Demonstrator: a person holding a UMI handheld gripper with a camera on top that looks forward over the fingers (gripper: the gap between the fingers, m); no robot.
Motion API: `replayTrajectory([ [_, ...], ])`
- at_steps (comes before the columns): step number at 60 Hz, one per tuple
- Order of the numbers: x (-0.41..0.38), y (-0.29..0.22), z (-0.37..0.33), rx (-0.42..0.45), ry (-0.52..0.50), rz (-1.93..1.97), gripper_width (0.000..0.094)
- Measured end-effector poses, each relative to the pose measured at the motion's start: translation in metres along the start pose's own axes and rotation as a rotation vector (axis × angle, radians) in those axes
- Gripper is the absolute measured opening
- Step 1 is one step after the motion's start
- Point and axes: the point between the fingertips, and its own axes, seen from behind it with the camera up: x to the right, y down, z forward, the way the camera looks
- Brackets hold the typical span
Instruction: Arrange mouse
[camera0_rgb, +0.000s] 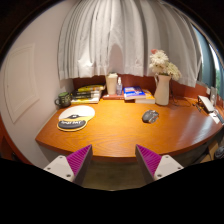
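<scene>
A dark grey mouse (150, 116) lies on the orange wooden table (120, 135), far ahead of my fingers and to the right. A round dark mouse pad with a pale rim (73, 122) lies on the table to the left, beyond the left finger. My gripper (112, 158) is open and empty, held above the table's near edge, with the purple pads (78, 157) spread wide. Nothing stands between the fingers.
A white vase with flowers (162, 82) stands at the back right. Books (136, 95) and a white container (112, 84) lie along the back. A stack of books and a dark cup (80, 97) stand at the back left. White curtains hang behind.
</scene>
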Motion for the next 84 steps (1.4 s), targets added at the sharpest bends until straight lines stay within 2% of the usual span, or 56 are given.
replayTrajectory([
  [6,0.04,0.021,0.017,-0.048,0.041,0.023,0.0868],
  [7,0.019,0.011,0.0,-0.054,0.042,0.027,0.0868],
  [9,0.063,0.031,0.025,-0.067,0.056,0.035,0.0868],
  [12,0.087,0.037,0.036,-0.078,0.085,0.044,0.0866],
  [27,0.167,0.017,0.102,-0.128,0.152,0.06,0.0853],
  [38,0.194,-0.016,0.168,-0.148,0.132,0.063,0.0856],
  [56,0.195,-0.056,0.256,-0.225,0.054,0.058,0.0852],
  [67,0.188,-0.072,0.282,-0.248,0.018,0.049,0.0781],
  [84,0.185,-0.083,0.304,-0.242,0.005,-0.014,0.054],
])
